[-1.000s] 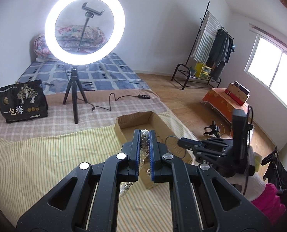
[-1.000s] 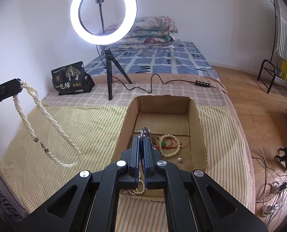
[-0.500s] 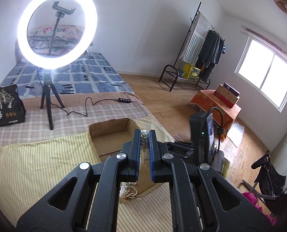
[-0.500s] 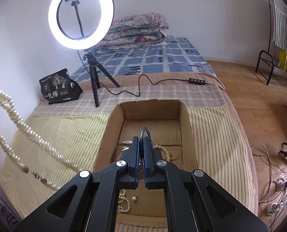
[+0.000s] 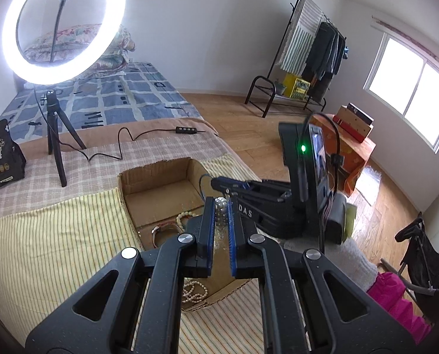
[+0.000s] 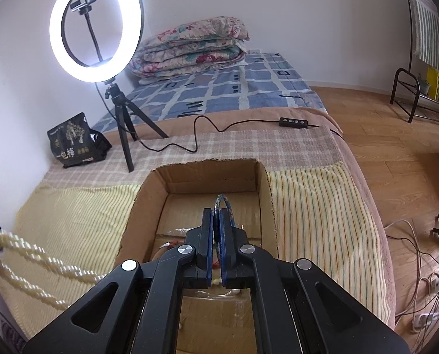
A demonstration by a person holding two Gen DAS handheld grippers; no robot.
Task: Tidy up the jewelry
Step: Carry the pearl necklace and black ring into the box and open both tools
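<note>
Left wrist view: a pearl necklace [image 5: 221, 206] is clamped between the left gripper [image 5: 220, 206] fingers, held above the cardboard box's [image 5: 157, 177] right wall. Right wrist view: a thin blue bangle [image 6: 223, 206] is pinched by the right gripper [image 6: 216, 215] over the box [image 6: 207, 174] interior, the pearl strands [image 6: 27, 268] trailing at the bed's left edge.

Both cameras ride just behind their fingers, close above the cardboard box [image 5: 160, 183] on the bed. The left one faces across the box toward the window [image 5: 411, 88]; the right one faces lengthwise toward the ring light [image 6: 95, 26]. Both views share box and light.
</note>
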